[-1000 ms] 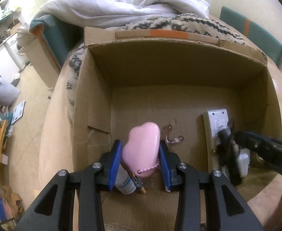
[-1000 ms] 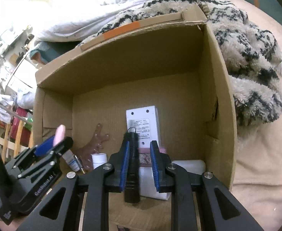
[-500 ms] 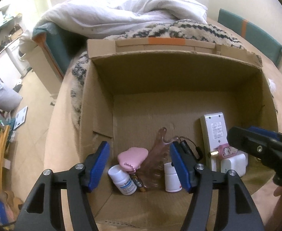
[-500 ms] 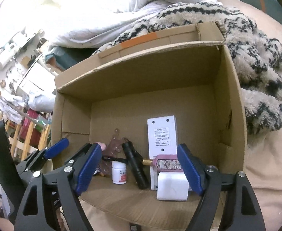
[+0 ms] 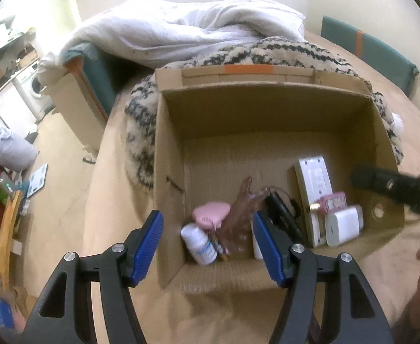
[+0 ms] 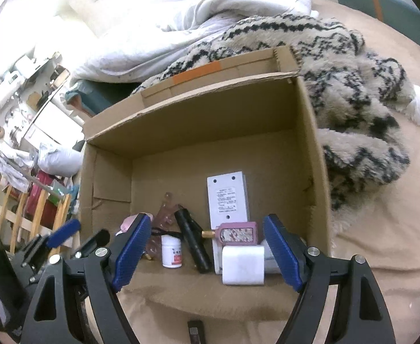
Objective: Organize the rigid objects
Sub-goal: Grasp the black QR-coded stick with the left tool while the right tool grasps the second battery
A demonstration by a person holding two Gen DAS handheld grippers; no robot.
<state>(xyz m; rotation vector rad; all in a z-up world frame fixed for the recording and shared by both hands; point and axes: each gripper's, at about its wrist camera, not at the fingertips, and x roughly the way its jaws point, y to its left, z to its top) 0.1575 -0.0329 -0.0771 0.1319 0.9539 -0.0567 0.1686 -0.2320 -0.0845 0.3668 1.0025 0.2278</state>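
Note:
An open cardboard box (image 5: 169,149) (image 6: 310,132) lies on the tan bed. Inside it are a pink heart-shaped case (image 5: 211,213), a white pill bottle (image 5: 200,243) (image 6: 171,250), a brown clear comb (image 5: 240,218), a black flashlight (image 6: 192,238) (image 5: 281,215), a white flat device (image 6: 228,197) (image 5: 313,183), a pink perfume bottle (image 6: 237,232) (image 5: 332,202) and a white charger block (image 6: 243,265) (image 5: 342,225). My left gripper (image 5: 207,242) is open and empty above the box's near left side. My right gripper (image 6: 207,253) is open and empty above the near edge.
A black-and-cream patterned fleece (image 6: 353,86) lies behind and right of the box. A white duvet (image 5: 187,31) is heaped at the back. The bed's left edge drops to a cluttered floor (image 5: 52,177). A small dark item (image 6: 195,331) lies on the bed below my right gripper.
My left gripper opened and dropped the pink heart case into the box. My right gripper opened and left the black flashlight in the box. Both have pulled back and up.

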